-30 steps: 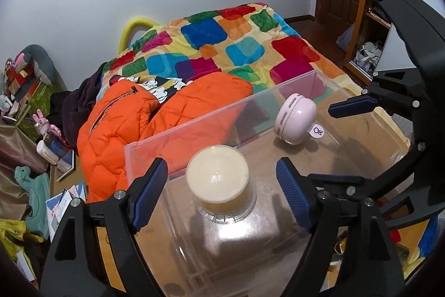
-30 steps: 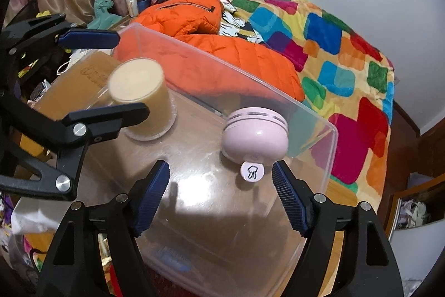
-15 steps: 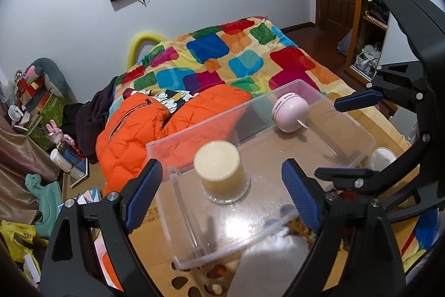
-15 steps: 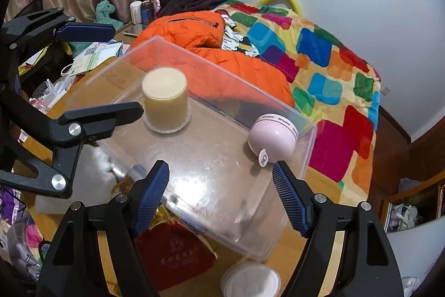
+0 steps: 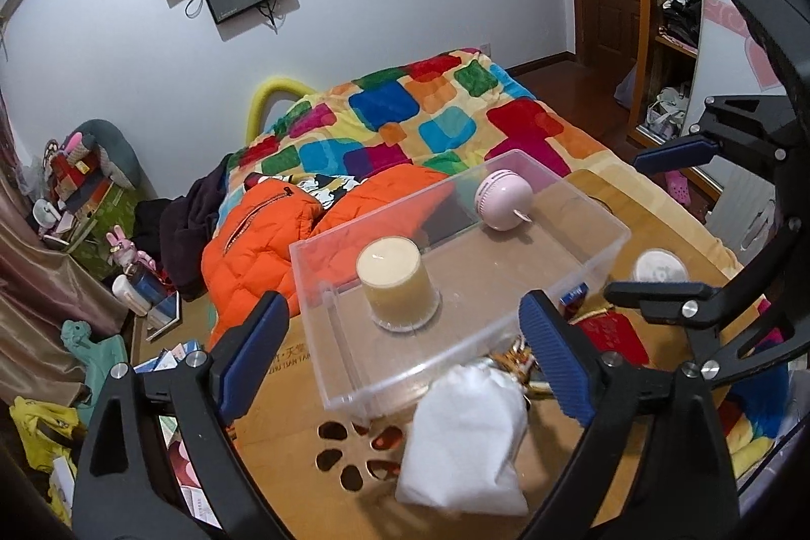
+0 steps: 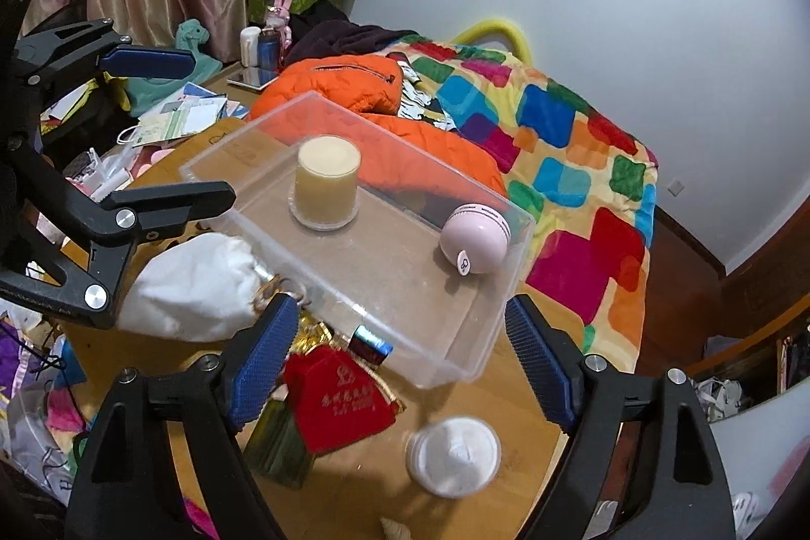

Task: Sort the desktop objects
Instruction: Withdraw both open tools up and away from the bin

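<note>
The left gripper [image 5: 400, 358] and right gripper [image 6: 392, 358] hung above the table [image 6: 486, 393], jaws wide and opening, nothing between them. In the clear bin [image 5: 602, 259] a candle [image 5: 395, 284] stood upright at the left end and a pink ball [image 5: 501, 206] lay at the far right. Near the bin lay a white pouch [image 5: 463, 433], a red pouch [image 6: 336, 403] and a white lid [image 6: 453, 456].

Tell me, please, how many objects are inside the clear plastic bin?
2. A cream candle stands near one end of the clear plastic bin, and a pink round gadget rests against the far wall near the other end. Nothing else appears inside.
</note>
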Action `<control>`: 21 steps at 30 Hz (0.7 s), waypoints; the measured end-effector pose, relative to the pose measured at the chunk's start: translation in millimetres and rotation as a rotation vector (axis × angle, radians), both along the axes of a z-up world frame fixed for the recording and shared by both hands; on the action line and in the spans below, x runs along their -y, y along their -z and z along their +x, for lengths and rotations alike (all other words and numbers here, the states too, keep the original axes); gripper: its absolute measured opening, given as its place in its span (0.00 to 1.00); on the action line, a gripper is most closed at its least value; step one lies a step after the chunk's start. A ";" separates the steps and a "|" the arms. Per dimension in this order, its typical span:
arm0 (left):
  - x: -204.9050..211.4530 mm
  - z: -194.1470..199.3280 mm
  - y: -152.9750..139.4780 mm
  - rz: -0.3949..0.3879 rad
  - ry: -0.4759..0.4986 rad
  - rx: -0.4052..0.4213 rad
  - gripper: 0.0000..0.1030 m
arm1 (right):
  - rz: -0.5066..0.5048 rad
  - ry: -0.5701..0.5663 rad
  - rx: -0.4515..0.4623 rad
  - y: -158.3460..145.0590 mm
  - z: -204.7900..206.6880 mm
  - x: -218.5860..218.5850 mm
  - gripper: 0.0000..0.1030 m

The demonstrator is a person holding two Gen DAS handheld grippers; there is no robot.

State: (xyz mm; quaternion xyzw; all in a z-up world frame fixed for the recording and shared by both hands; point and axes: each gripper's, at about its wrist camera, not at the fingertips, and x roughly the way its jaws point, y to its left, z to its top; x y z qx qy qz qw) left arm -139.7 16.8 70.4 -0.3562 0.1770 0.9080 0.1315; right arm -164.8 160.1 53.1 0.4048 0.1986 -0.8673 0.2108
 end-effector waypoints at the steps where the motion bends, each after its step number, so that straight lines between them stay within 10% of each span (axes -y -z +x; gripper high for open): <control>1: -1.1 3.9 -0.4 -0.001 0.002 -0.003 0.91 | -0.001 0.001 -0.002 -1.0 3.8 -1.3 0.79; 21: 14.3 56.7 38.1 0.056 -0.022 0.067 0.92 | -0.049 0.074 0.015 22.5 58.6 -40.9 0.79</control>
